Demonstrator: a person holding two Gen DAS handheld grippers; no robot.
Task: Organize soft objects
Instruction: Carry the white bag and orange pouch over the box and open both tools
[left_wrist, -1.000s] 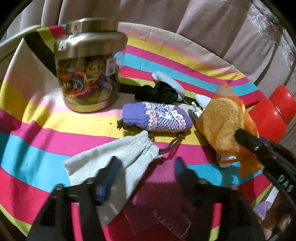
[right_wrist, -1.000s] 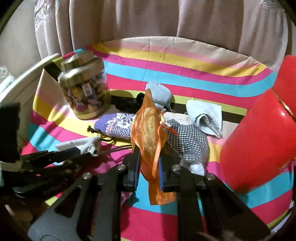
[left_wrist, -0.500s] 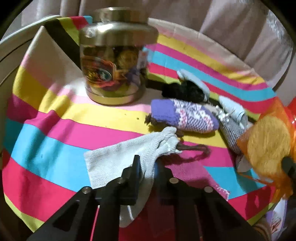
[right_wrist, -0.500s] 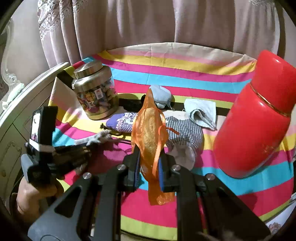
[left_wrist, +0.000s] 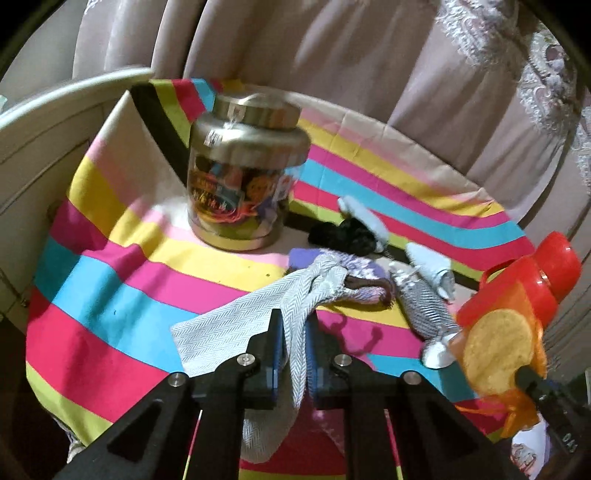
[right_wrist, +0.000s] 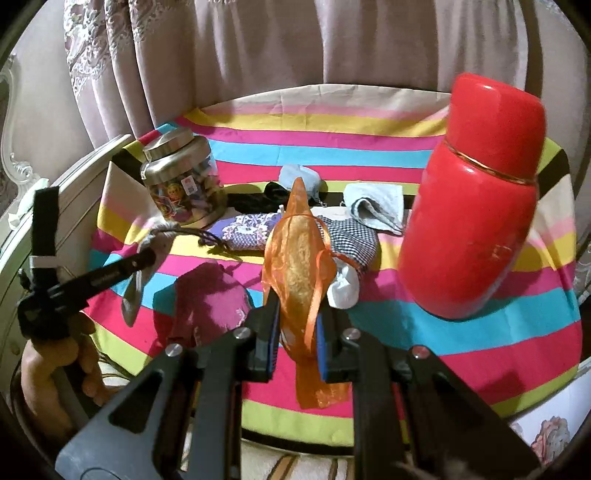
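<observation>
Our left gripper (left_wrist: 295, 350), jaws just closed, pinches the grey herringbone pouch (left_wrist: 255, 317), its long axis running toward twelve o'clock; our right gripper (right_wrist: 295, 347) clamps the orange mesh bag (right_wrist: 299, 273), seemingly lifted, at three o'clock.

Both wrist views overlook (closely) striped cloth (left_wrist: 110, 302).

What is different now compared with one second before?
The left gripper, open over the grey herringbone pouch earlier, has just been closing and now pinches it, lifting its mouth end off the striped cloth. The right gripper stays shut on the orange mesh bag. Jar, red flask and the other pouches have not moved.
</observation>
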